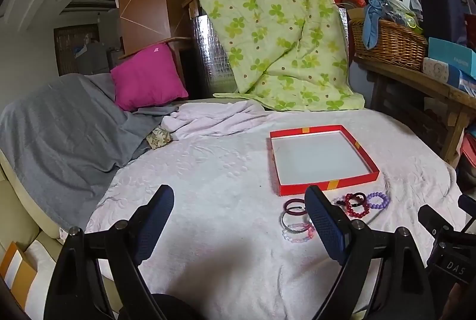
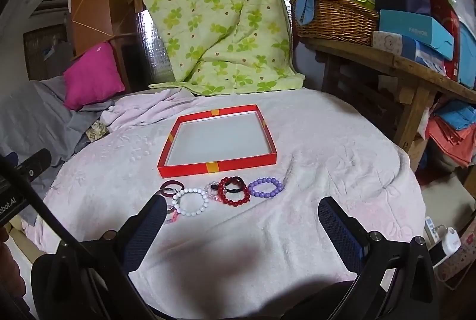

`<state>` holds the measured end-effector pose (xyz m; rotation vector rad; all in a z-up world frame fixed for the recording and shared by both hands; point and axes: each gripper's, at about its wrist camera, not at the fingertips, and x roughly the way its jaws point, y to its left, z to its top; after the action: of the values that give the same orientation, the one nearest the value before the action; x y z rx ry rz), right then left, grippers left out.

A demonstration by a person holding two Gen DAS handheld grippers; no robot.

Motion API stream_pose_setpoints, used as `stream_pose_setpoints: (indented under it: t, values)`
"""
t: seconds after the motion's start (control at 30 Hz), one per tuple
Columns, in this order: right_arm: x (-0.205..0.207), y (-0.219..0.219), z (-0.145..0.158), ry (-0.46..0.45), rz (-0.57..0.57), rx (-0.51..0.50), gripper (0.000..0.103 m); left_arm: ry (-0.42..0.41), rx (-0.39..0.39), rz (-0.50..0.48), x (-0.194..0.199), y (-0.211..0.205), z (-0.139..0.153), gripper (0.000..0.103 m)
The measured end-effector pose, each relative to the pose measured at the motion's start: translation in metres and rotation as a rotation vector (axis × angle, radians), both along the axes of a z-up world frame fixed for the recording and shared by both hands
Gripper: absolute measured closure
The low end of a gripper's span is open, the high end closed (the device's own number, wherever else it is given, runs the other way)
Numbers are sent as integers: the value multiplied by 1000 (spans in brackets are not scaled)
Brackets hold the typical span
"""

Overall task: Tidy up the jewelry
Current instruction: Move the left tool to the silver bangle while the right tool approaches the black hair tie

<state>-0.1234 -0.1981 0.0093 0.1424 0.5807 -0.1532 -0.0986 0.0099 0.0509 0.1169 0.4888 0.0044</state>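
A pale pink blanket [image 2: 312, 141] covers the whole work surface, and both grippers hover low over its near edge, pointing toward the far side. The left gripper [image 1: 239, 207] has its fingers spread wide with only blanket between them. The right gripper [image 2: 242, 215] is likewise spread wide and grips nothing.

In the middle of the blanket lies a shallow red tray [image 2: 217, 166] with a white floor that holds nothing. The jewelry sits in a row just near of the tray's front wall: a purple bead bracelet [image 2: 265, 187] farthest right, a dark red bead bracelet [image 2: 233, 195] left of it with a black hair tie [image 2: 235, 181] overlapping its far side, then a white bead bracelet [image 2: 192, 201], and a dark maroon bangle [image 2: 171, 188] at the left end.

In the left wrist view the right-hand finger [image 1: 324, 218] blocks the white bracelet entirely and cuts off part of the bangles. In the right wrist view the left-hand finger [image 2: 148, 227] covers a pink, translucent bracelet [image 1: 299, 232]. A small clear beaded piece between the white and red bracelets is too tangled to make out.
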Motion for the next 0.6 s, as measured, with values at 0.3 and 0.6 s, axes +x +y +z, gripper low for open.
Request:
stream_pose_setpoints:
  t: [0.3, 0.6]
  values:
    - [3, 0, -6, 5, -4, -1, 0, 13, -2, 1, 6, 4, -8, 13]
    - [16, -8, -13, 34, 24, 21, 0, 51, -10, -18, 25, 6, -23, 13]
